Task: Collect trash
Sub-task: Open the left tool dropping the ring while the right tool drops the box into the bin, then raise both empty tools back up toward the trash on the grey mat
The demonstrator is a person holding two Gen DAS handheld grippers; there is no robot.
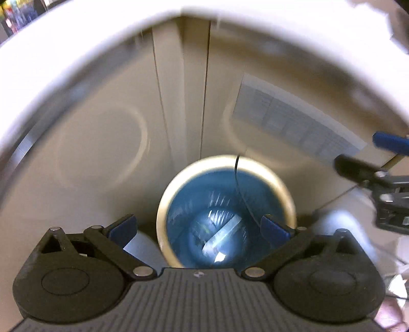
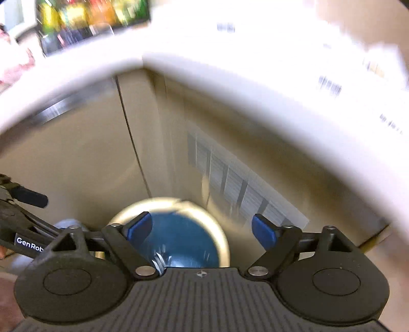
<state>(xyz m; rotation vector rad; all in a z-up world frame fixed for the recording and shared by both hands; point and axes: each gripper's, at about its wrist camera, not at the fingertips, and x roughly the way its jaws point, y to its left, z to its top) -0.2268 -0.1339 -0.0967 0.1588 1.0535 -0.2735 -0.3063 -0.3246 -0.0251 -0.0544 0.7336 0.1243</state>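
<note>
A round trash bin with a cream rim (image 1: 163,204) and a blue liner (image 1: 191,194) stands on the floor below me. Crumpled clear and white trash (image 1: 222,237) lies at its bottom. My left gripper (image 1: 199,227) hovers over the bin's mouth, open, with nothing between its blue pads. In the right wrist view my right gripper (image 2: 202,229) is also open and empty above the same bin rim (image 2: 223,240) and liner (image 2: 184,237). The right gripper's fingers (image 1: 358,166) show at the left view's right edge. A left gripper finger (image 2: 30,196) shows at the right view's left edge.
Beige cabinet doors (image 1: 102,143) stand behind the bin under a white counter edge (image 1: 64,58). A printed sheet (image 1: 294,117) (image 2: 242,189) is stuck on the right door. A thin black wire (image 1: 239,189) hangs over the bin. Colourful shelves (image 2: 89,15) are far off.
</note>
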